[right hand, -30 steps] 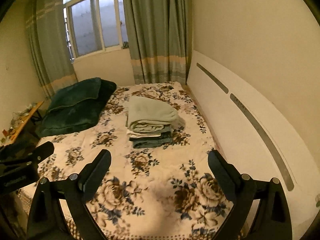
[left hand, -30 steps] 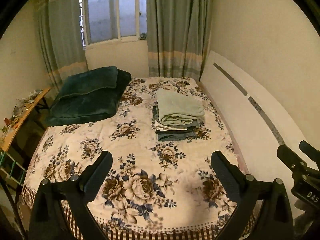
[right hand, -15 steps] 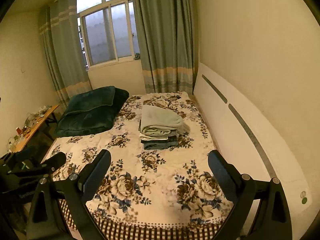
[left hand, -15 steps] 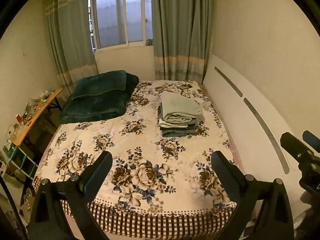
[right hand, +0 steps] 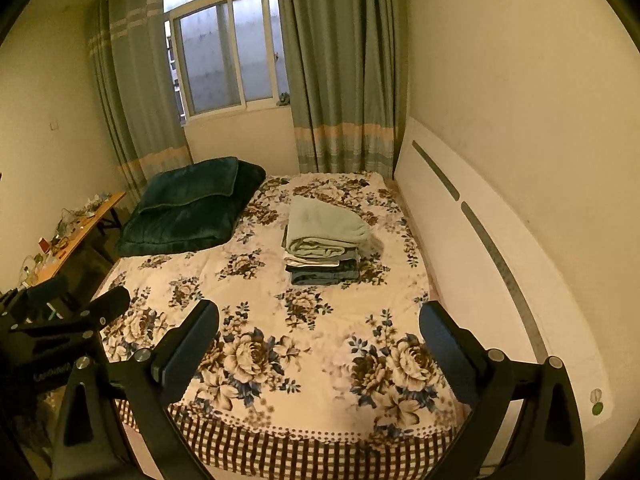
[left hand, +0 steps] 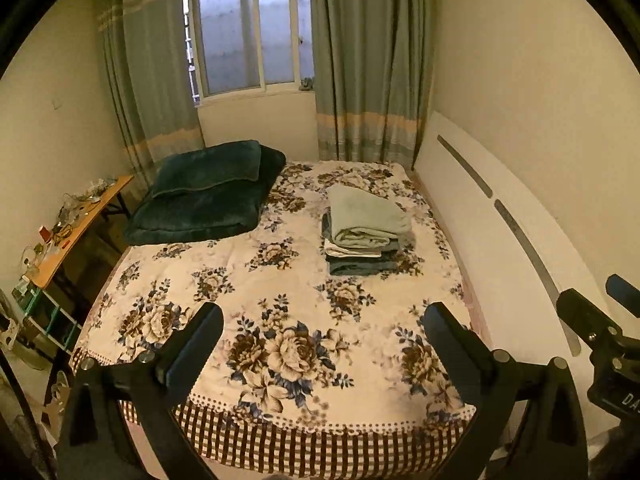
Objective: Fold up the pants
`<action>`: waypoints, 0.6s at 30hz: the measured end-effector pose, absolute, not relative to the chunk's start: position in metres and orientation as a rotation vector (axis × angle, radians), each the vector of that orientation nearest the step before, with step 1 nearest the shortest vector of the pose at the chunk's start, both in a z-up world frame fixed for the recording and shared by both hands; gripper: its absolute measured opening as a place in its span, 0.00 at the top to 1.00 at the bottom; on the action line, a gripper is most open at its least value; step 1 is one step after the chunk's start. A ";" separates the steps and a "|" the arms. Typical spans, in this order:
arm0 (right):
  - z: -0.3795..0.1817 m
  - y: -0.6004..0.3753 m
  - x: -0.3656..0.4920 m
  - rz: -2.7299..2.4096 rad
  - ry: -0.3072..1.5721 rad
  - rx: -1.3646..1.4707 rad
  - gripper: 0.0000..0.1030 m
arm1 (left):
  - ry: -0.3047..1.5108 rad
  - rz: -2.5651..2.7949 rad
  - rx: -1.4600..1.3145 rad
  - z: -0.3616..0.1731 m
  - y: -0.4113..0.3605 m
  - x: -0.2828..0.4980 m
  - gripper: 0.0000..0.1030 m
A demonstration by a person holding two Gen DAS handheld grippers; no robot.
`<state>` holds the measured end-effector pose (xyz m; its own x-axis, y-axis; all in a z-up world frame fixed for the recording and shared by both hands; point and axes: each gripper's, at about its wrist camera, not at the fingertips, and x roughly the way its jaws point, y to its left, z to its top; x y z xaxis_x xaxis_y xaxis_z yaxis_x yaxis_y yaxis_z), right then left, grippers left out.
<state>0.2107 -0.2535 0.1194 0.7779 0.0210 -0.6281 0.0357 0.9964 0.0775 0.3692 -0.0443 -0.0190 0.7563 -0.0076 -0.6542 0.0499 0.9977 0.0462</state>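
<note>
1. Left gripper (left hand: 322,334): jaws spread wide, nothing between them; held off the foot edge of the bed (left hand: 280,292).
2. Right gripper (right hand: 320,330): jaws likewise spread wide and empty; held off the same edge, beside the left one.
3. Stack of folded pants (left hand: 366,232): straight ahead of both tools, well apart, on the far half of the bed, toward the headboard (left hand: 500,248) side. Pale green pair on top, white and dark layers beneath; folded edges facing the tools.
4. Long axis of stack: running away from the tools, roughly along the headboard.
5. Nearer tool: right, by judgement, since the stack sits right of centre in the left view; margin small.
6. No loose, unfolded pants seen anywhere on the bed; task judged finished or between garments.
7. Dark green blanket (left hand: 208,196): ahead and to the left, clear of the stack.
8. Containers: none on the bed. Side table (left hand: 76,232) far left, cluttered; items too small to name.
</note>
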 end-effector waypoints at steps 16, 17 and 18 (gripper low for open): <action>0.099 -0.283 0.332 -0.077 0.738 0.087 0.01 | 0.707 0.005 0.076 -0.020 -0.063 0.451 0.00; 0.097 -0.284 0.339 -0.082 0.745 0.087 0.01 | 0.709 0.008 0.080 -0.021 -0.064 0.456 0.00; 0.094 -0.286 0.347 -0.085 0.750 0.089 0.01 | 0.710 0.013 0.087 -0.022 -0.066 0.461 0.00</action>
<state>0.3468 -0.2860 0.0941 0.7286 -0.0452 -0.6834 0.1088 0.9928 0.0503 0.4609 -0.0664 -0.0222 0.7585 0.0417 -0.6503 0.0172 0.9963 0.0839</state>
